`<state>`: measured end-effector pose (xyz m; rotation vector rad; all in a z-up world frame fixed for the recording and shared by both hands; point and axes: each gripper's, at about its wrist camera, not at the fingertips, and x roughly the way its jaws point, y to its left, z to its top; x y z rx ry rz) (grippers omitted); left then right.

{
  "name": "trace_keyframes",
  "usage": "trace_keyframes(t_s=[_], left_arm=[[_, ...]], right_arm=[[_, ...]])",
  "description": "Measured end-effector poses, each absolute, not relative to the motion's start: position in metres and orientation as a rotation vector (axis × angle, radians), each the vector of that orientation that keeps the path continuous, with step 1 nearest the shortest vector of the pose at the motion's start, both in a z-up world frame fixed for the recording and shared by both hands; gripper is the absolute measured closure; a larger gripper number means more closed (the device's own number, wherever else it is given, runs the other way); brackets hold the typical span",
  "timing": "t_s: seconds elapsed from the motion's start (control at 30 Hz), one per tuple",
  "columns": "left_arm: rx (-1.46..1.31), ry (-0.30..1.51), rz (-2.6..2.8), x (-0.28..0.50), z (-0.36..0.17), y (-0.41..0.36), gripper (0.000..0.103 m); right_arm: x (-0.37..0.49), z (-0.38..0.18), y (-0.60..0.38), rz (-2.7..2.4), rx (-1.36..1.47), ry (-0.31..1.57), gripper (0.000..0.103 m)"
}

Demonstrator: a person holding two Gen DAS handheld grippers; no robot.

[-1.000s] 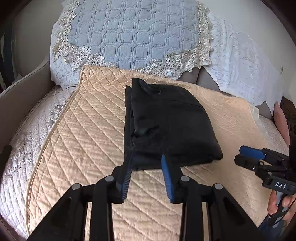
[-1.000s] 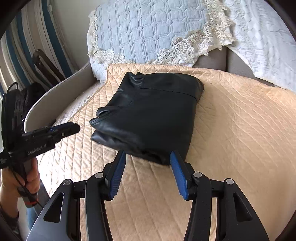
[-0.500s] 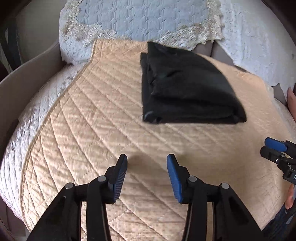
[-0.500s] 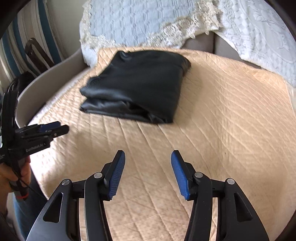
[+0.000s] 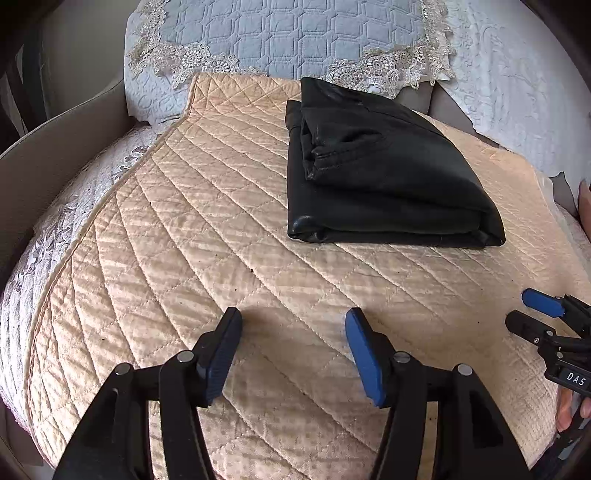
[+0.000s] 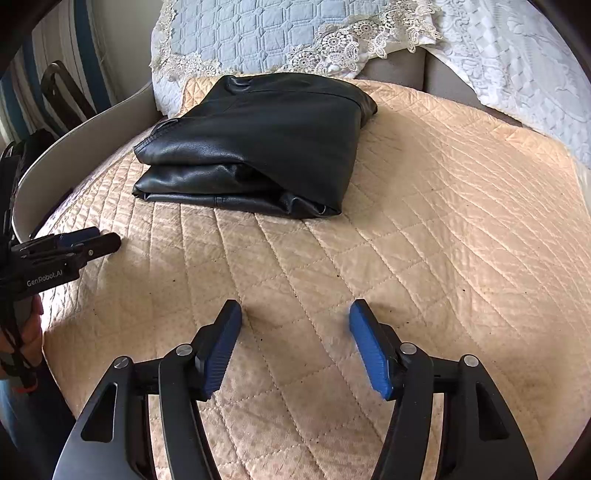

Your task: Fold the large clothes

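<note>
1. Jacket (image 5: 384, 173) sits folded into a black leather-looking bundle at the far end of the quilt (image 5: 207, 236), just in front of the lace pillow (image 5: 295, 33). Looks basically done to me.
2. My left tongs (image 5: 293, 350) and right tongs (image 6: 295, 345) are both opening, nothing between them, well short of the bundle.
3. Best move now, I reckon: leave the stack alone, at most press the loose near edge flat.
4. Readable writing: "DAS" on the right tool, "GenRobot.AI" on the left.
</note>
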<state>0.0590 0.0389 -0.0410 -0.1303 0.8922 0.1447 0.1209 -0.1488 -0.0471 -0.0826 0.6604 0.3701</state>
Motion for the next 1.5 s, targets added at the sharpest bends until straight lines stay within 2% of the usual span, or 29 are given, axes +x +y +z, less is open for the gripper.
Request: trace_keyframes(t_s=[1.5], left_arm=[[-0.094, 0.926, 0.139, 0.0665, -0.0442, 0.0435, 0.036]], right_arm=[[0.1231, -0.0475, -0.1451, 0.374, -0.104, 0.690, 0.040]])
